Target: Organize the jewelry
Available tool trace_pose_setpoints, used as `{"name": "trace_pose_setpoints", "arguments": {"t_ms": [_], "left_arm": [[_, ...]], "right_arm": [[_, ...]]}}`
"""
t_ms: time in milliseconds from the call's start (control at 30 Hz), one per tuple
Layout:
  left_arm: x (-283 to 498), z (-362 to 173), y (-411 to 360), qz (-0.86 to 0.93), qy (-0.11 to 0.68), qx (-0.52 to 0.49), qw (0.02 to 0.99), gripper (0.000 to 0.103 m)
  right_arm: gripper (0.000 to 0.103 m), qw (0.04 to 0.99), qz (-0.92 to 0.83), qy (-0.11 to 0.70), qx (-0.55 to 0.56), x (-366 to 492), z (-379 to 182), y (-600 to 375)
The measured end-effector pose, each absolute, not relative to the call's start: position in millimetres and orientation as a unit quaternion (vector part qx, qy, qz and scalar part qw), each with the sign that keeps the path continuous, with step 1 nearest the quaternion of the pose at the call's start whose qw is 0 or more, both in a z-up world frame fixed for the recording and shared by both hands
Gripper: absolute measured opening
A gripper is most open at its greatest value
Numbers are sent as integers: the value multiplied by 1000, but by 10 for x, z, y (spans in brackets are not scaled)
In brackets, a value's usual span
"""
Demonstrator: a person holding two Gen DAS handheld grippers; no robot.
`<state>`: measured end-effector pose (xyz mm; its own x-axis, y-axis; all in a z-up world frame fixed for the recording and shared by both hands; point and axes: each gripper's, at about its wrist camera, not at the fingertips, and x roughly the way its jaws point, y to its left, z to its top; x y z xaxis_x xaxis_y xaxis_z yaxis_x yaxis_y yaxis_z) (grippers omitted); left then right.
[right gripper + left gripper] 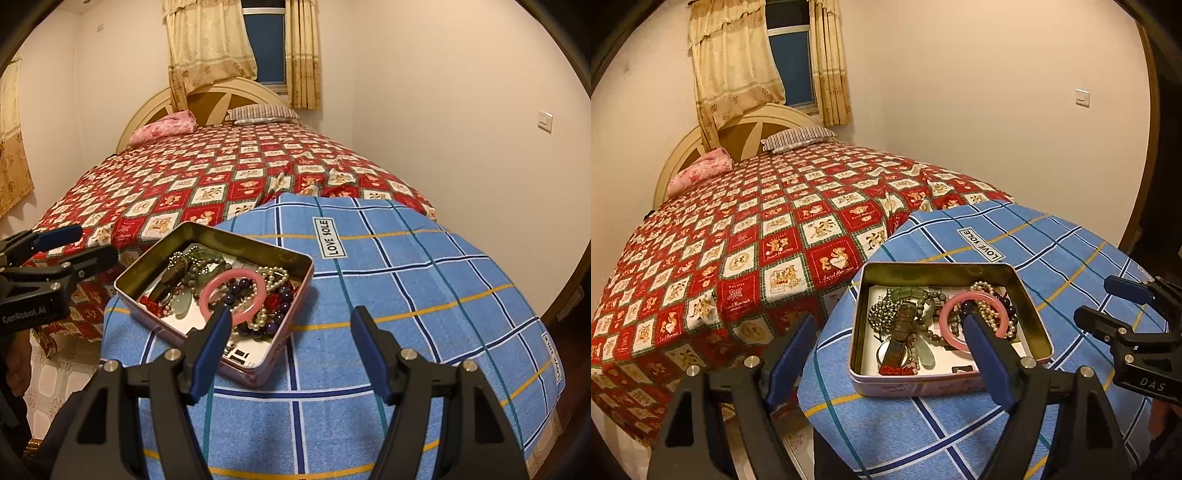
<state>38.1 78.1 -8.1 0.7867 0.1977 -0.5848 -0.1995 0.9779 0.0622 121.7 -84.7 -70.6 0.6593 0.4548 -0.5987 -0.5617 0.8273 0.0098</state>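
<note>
Metal tin: open, on blue checked cloth, jewelry heaped inside
Pink bangle: in tin, over beads
Left gripper: jaws wide apart, holding nothing
Right gripper: jaws wide apart, holding nothing

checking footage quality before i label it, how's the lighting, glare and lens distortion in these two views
Left wrist view: warm yellowish room light, strong fisheye bending the bed and wall, dark corners; the tin has a dull sheen inside, no harsh glare, jewelry legible. Right wrist view: same warm cast and curvature, the blue cloth bulges; near fingers slightly soft.
</note>
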Motion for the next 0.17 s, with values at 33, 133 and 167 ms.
{"name": "trace_pose_setpoints", "arguments": {"t_ms": [33,133,167], "left_arm": [[375,-81,776,104,307,1,946,83],[375,-81,757,102,305,6,947,83],[378,-81,749,99,306,5,947,83]], "right_arm": [[71,906,280,303,-88,1218,-709,-848],[73,906,279,305,-90,1221,-728,-841],[73,906,279,306,-90,1222,-737,-841]]}}
